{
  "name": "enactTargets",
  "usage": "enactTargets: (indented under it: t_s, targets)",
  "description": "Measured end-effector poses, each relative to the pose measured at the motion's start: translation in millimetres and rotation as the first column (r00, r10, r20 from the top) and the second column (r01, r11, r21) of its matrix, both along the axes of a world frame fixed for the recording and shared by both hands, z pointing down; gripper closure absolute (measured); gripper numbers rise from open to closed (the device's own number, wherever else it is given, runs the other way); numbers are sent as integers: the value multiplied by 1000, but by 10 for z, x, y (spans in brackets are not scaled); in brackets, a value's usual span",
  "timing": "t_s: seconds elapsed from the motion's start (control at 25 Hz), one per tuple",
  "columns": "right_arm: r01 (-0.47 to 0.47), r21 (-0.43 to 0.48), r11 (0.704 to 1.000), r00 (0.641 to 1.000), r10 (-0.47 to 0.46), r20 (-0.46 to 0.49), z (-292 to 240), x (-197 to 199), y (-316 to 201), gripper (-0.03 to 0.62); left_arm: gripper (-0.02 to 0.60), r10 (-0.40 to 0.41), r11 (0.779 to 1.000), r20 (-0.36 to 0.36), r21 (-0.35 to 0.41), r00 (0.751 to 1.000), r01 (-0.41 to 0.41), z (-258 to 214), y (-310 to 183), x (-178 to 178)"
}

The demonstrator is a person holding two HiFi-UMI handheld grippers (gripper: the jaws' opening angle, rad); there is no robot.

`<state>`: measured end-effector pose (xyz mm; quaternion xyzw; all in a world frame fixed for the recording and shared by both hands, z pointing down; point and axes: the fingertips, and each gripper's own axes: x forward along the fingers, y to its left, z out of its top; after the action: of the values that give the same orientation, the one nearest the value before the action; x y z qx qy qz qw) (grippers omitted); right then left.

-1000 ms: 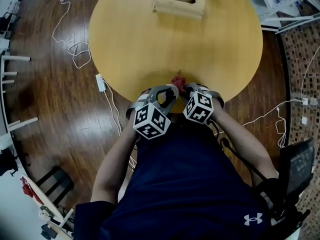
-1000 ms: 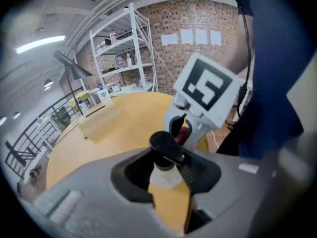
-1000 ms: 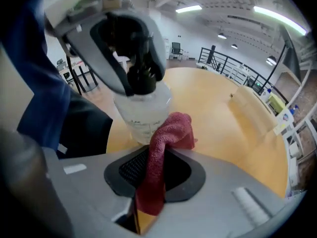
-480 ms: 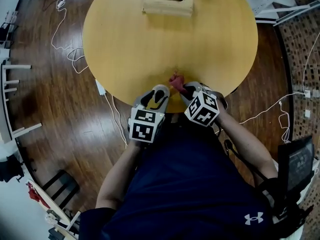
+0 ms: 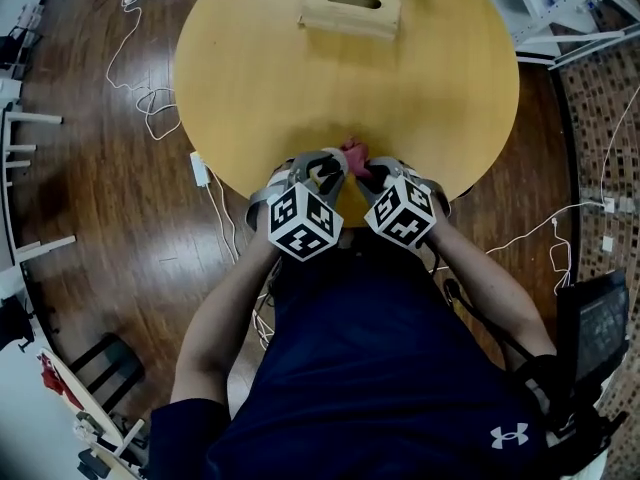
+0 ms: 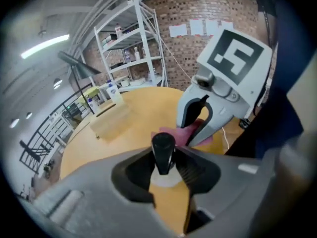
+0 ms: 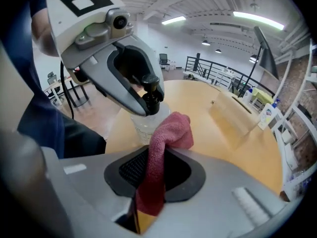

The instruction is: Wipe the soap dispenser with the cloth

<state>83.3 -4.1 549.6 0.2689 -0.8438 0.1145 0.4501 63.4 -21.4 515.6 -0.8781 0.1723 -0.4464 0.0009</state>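
At the near edge of the round table (image 5: 300, 88), my left gripper (image 5: 325, 165) is shut on the soap dispenser's black pump top (image 6: 163, 151). Its jaws have just been closing, with that pump between them. Below the pump shows the clear dispenser bottle (image 7: 144, 125). Just to the right, my right gripper (image 5: 373, 175) is shut on a red cloth (image 7: 161, 155). The cloth's bunched free end (image 6: 181, 134) lies against the bottle's side. In the head view only a bit of the cloth (image 5: 352, 149) shows between the two grippers; the bottle is hidden there.
A wooden box with a slot handle (image 5: 352, 10) stands at the table's far edge. White cables (image 5: 150, 103) and a power block (image 5: 201, 165) lie on the wooden floor at the left. Metal shelves (image 6: 131, 58) with bottles stand beyond the table.
The left gripper drew back a little from the cloth half a second ago. It has now come forward again, close beside the right gripper, which still holds the cloth.
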Motion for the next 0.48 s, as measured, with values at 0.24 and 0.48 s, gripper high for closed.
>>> enactTargets:
  t_s: [0.24,0.48]
  targets:
    - [15,89,996,999,-11,-52,-190,-88,-212,519,449,-136,991,-183,-41,974,131,10,33,-255]
    - [281,142,949,931,-234,-281,53,-454,34,519,449,-244,966,-164,-133,956,224,245,273,-798]
